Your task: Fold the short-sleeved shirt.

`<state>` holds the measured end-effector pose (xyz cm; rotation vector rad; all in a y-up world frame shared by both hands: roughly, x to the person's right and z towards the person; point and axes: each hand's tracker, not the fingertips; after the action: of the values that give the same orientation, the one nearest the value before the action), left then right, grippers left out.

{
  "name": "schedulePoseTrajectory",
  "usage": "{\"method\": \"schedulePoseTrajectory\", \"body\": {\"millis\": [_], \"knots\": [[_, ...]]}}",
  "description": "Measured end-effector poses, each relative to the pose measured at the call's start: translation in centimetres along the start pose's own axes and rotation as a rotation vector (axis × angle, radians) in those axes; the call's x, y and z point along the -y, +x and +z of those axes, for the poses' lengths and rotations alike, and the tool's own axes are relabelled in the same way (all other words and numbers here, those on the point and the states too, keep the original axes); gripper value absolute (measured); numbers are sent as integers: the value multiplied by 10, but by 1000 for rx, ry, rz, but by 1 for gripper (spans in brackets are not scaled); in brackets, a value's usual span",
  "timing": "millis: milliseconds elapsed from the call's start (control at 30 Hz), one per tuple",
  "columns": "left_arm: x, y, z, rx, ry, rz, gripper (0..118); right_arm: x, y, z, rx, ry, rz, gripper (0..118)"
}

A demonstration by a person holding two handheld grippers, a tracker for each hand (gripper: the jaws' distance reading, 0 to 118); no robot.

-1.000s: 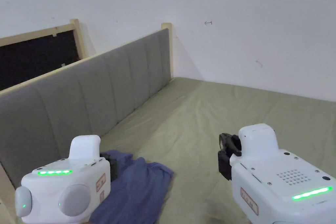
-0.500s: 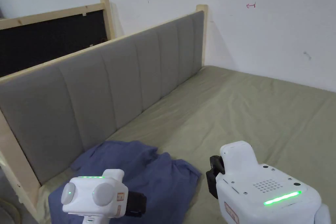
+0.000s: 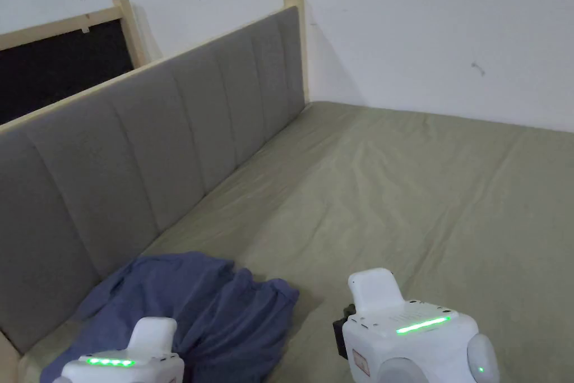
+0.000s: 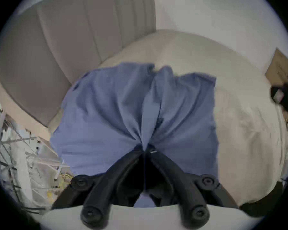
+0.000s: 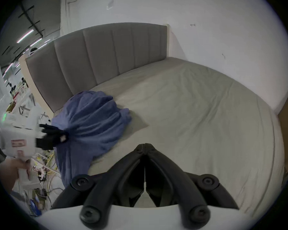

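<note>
Jaws of the left gripper [image 4: 144,148] pinch the crumpled blue short-sleeved shirt [image 4: 135,110] at the olive-sheeted bed's [image 3: 426,199] near edge; the right gripper [image 5: 145,144] is clenched empty over bare sheet.

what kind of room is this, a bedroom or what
Probably a mock bedroom inside a larger workspace: a bed with a padded headboard against a bare wall, while shelving clutter and ceiling strip lights show beyond it.

Shirt [image 3: 202,311]: soft matt blue cloth, creased. Sheet [image 3: 426,193]: matt wrinkled fabric. Headboard [image 3: 168,137]: padded cloth, pale wood frame.
</note>
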<state>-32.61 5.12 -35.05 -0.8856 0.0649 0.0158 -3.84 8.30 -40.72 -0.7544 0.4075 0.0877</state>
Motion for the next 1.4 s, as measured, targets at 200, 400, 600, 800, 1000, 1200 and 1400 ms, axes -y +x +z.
{"method": "schedulePoseTrajectory", "body": {"millis": [200,400,600,800,1000,1200,1400], "knots": [[-20,-17,81,-34,165,51,0,3,13,38,6,69,-9,0],[-91,3,184,88,384,39,0,2,40,102,30,214,-137,0],[-139,101,253,381,517,-69,0,18,72,211,105,434,-126,0],[-140,233,276,661,521,-190,0,51,118,315,277,537,-180,0],[-112,369,248,922,328,-258,0,99,175,383,474,556,-248,0],[-75,484,191,922,40,-366,0,161,227,393,576,456,-388,0],[-37,532,91,753,-309,-369,3,192,252,379,594,386,-473,0]]}}
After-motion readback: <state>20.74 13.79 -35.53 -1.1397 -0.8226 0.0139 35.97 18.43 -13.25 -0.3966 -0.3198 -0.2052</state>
